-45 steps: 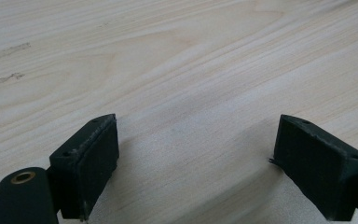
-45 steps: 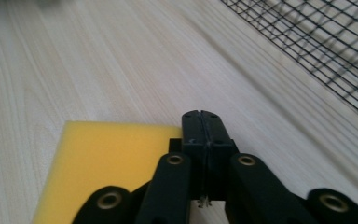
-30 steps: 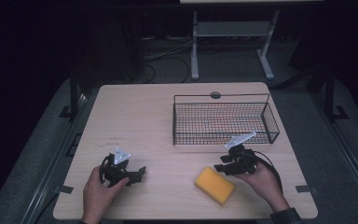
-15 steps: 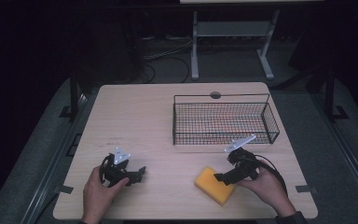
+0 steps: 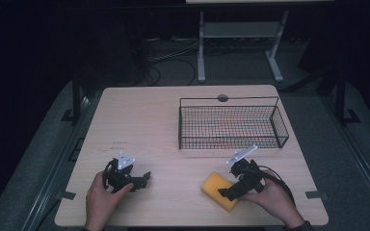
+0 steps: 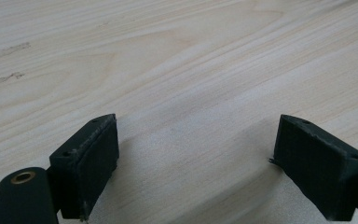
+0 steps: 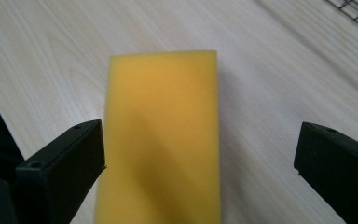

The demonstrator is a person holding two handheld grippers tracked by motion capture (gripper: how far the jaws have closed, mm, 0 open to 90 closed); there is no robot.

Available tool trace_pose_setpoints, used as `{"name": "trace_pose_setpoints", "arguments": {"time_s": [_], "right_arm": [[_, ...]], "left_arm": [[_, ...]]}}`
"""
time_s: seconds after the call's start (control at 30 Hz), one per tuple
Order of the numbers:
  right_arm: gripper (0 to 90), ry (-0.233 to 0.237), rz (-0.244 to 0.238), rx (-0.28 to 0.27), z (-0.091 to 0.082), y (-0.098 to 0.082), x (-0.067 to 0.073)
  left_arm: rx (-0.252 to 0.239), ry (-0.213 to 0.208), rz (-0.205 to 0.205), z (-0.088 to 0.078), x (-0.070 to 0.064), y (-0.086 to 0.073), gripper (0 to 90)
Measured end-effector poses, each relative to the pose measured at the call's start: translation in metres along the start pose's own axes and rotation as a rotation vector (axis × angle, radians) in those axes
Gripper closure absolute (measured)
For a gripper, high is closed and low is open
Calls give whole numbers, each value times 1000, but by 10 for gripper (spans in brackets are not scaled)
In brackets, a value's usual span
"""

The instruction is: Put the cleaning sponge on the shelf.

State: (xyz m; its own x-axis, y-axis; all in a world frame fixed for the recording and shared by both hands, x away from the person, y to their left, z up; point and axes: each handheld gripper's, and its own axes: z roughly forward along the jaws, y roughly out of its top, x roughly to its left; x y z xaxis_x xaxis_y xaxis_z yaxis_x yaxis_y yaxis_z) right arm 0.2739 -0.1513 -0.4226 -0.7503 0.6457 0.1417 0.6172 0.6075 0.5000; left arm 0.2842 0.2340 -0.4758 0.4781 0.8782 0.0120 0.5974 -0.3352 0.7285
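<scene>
On the pale wooden worktop (image 5: 164,120) a yellow sponge (image 5: 220,191) lay flat near the front edge, right of centre and in front of the black wire basket (image 5: 231,124), which stood well apart from it toward the far right of the surface. The right tool (image 5: 227,194), held in the person's right hand (image 5: 273,198), sat over the sponge's right end with its tip pointing left and toward the front edge. In the right gripper view its 2 black jaws stood wide apart, the sponge (image 7: 163,140) lying lengthwise between them, close to the left jaw and with bare wood between it and the right jaw; neither jaw could be seen pressing on it. A corner of the basket's mesh (image 7: 354,11) showed at the upper right of that view.

The left tool (image 5: 143,179) rested low at the front left of the worktop, gripped by the left hand (image 5: 102,199), well apart from the sponge. In the left gripper view its 2 jaws were also spread wide, with nothing between them but the grain of the worktop (image 6: 177,84) and their shadow on it.
</scene>
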Motion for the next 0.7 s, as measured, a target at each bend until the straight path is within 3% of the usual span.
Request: {"name": "trace_pose_setpoints", "arguments": {"time_s": [0.7], "right_arm": [[13, 22, -52, 50, 25, 0, 18]], "left_arm": [[1, 0, 1, 0, 0, 0, 132]]}}
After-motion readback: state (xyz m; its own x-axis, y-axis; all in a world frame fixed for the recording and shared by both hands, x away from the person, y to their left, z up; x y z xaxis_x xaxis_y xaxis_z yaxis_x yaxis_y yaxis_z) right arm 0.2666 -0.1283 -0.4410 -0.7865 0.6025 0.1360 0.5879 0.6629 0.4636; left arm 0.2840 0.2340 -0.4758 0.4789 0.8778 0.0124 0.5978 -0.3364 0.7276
